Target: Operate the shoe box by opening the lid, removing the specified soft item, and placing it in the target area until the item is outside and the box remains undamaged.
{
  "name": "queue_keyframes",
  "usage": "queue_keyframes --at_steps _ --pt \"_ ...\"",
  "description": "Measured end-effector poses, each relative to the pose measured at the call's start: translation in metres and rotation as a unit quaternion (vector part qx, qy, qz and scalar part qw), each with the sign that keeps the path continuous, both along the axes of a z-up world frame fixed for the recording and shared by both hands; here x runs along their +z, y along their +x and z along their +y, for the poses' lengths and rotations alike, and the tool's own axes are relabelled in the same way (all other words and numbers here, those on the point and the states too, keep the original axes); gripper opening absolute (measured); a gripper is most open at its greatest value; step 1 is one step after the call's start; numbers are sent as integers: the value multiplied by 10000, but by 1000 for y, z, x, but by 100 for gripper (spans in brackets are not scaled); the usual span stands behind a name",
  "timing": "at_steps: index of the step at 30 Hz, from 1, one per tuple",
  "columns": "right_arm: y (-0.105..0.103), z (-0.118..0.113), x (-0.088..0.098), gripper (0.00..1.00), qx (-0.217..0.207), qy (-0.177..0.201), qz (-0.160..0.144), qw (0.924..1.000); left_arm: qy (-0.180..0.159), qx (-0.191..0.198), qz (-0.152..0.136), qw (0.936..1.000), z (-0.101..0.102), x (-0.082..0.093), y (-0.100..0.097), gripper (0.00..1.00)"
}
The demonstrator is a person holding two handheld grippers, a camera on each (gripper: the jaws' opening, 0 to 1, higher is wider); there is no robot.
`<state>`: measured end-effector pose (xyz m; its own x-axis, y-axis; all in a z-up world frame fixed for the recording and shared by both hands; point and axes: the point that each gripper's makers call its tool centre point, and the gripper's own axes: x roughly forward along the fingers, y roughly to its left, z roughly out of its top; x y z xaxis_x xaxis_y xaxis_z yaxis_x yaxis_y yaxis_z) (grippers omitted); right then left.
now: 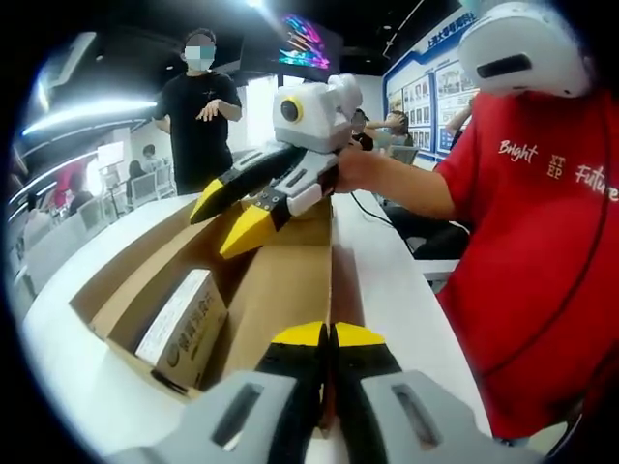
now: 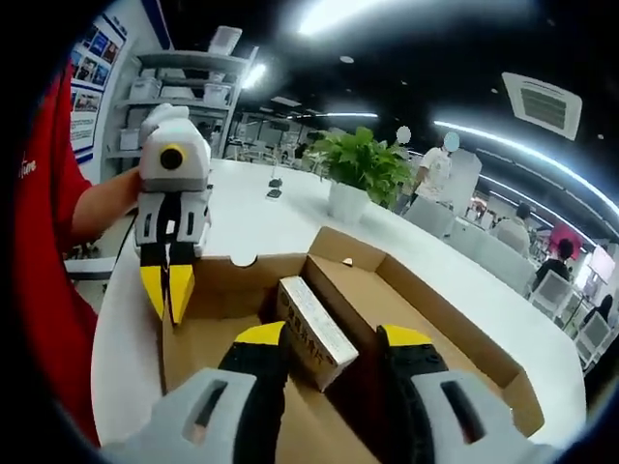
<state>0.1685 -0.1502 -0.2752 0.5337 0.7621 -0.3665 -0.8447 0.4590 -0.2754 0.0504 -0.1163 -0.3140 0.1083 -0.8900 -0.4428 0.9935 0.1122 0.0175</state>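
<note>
Shoe box (image 2: 426, 300) is open in front of me on the white table (image 2: 261, 217): brown cardboard, lid (image 1: 145, 253) swung flat out beside the tray. In the right gripper view the lid lies toward 3 o'clock of the tray. Inside the tray sits a small tan carton (image 2: 314, 329) with dark print, long side running 11 to 5 o'clock, tilted against the inner wall.

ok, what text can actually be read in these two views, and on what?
"Bright": white script on the person's red shirt.
"Future": also on the shirt, cut off at the rim of the left gripper view.
Small box inside the shoe box: dark print on its side, too blurred to read.
Wall boards: too small to read.
Ceiling screen: coloured pattern, nothing legible.
</note>
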Motion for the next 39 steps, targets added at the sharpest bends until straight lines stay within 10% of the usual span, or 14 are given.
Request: queue_keyframes --at_steps 39 --pt "-1 29 -9 28 354 -242 -198 9989 -18 -8 -37 10000 0 0 0 1"
